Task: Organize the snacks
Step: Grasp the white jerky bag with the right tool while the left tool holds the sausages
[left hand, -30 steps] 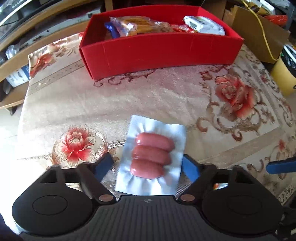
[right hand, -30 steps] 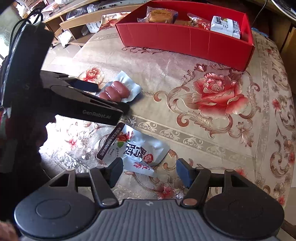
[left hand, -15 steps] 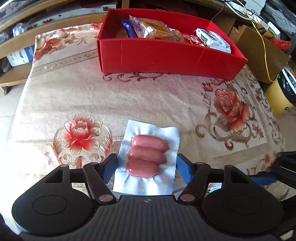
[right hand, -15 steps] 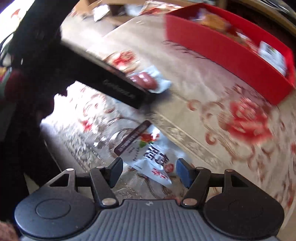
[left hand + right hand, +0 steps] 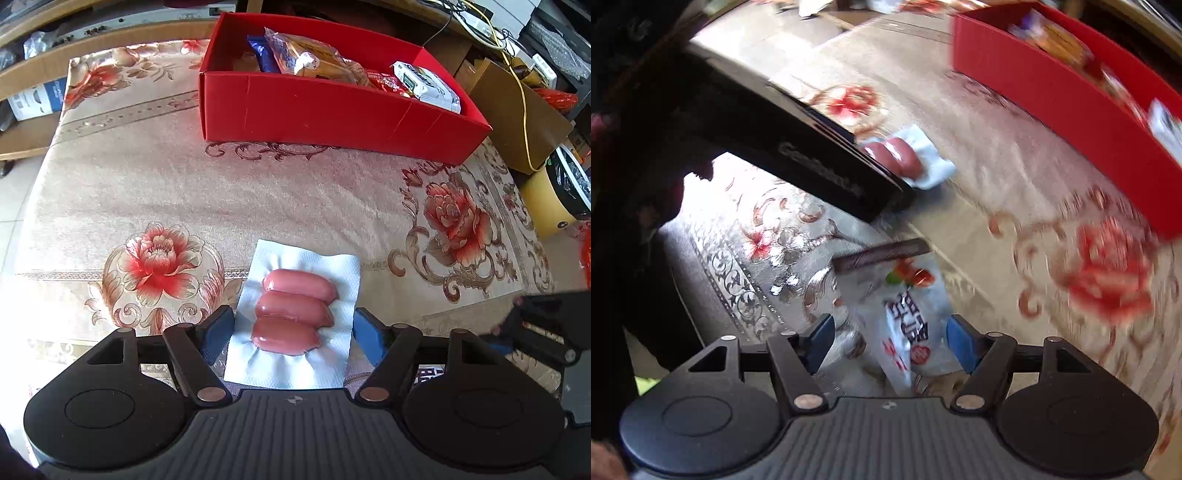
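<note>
A white vacuum pack of three pink sausages (image 5: pixel 295 314) lies flat on the floral tablecloth. My left gripper (image 5: pixel 293 332) is open, its blue fingertips on either side of the pack's near half. In the right wrist view the pack (image 5: pixel 905 158) shows beyond the left gripper's black body (image 5: pixel 798 158). My right gripper (image 5: pixel 890 341) is open around a white snack bag with red print (image 5: pixel 905 314). A red box (image 5: pixel 332 107) holding several snacks stands at the back of the table.
The floral tablecloth (image 5: pixel 184 192) covers the table. A cardboard box (image 5: pixel 517 110) with a yellow cable and a yellow bin (image 5: pixel 550 206) stand off the table's right side. A low wooden shelf (image 5: pixel 29 74) runs along the left back.
My left gripper has moved forward, so the sausage pack sits deeper between its fingers. My right gripper has swung over the white snack bag, which now lies between its fingers; that view is blurred.
</note>
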Motion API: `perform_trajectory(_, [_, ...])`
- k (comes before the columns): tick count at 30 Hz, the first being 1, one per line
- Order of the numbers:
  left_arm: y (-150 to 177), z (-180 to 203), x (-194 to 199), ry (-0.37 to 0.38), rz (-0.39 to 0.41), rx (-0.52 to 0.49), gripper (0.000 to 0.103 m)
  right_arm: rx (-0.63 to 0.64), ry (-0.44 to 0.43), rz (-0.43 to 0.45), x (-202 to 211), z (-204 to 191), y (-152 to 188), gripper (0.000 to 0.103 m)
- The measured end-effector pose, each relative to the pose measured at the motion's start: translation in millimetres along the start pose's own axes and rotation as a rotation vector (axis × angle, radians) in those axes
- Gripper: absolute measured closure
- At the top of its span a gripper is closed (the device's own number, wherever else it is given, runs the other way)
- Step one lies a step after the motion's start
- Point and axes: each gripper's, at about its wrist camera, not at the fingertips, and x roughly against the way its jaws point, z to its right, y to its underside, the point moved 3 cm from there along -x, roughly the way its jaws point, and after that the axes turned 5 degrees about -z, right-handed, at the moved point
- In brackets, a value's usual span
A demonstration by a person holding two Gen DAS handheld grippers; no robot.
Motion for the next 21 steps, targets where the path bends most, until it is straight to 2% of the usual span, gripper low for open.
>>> perform_trajectory(4, [0.3,0.1,0.0,0.003,0.0,0.002,0.027,-0.019,-0.03,0.005,3.7,-6.9,7.4,0.038])
perform_trajectory(6, [0.4,0.2,-0.1,0.001,0.0,0.0,0.026,-0.033,-0.012,0.019,4.5,-2.8,6.3,0.038])
perform_trajectory(10, [0.5,-0.2,0.1,0.004,0.001,0.004,0.026,-0.128,-0.009,0.033,1.6,14.5,-1.3,0.037])
perform_trajectory(13, [0.6,0.4,-0.3,0.0,0.0,-0.001,0.026,-0.139,-0.023,0.047,0.4,15.9,-2.8,0.03])
perform_trajectory(17, [2.1,2.8,-1.3,-0.011,0.0,-0.023,0.024,-0.154,-0.093,0.066,-8.6,15.2,-5.1,0.001])
perform_trajectory(21, [3.3,5.8,-2.2,-0.025,-0.003,-0.041,0.022,-0.209,-0.104,0.072,-8.1,18.4,-6.5,0.001])
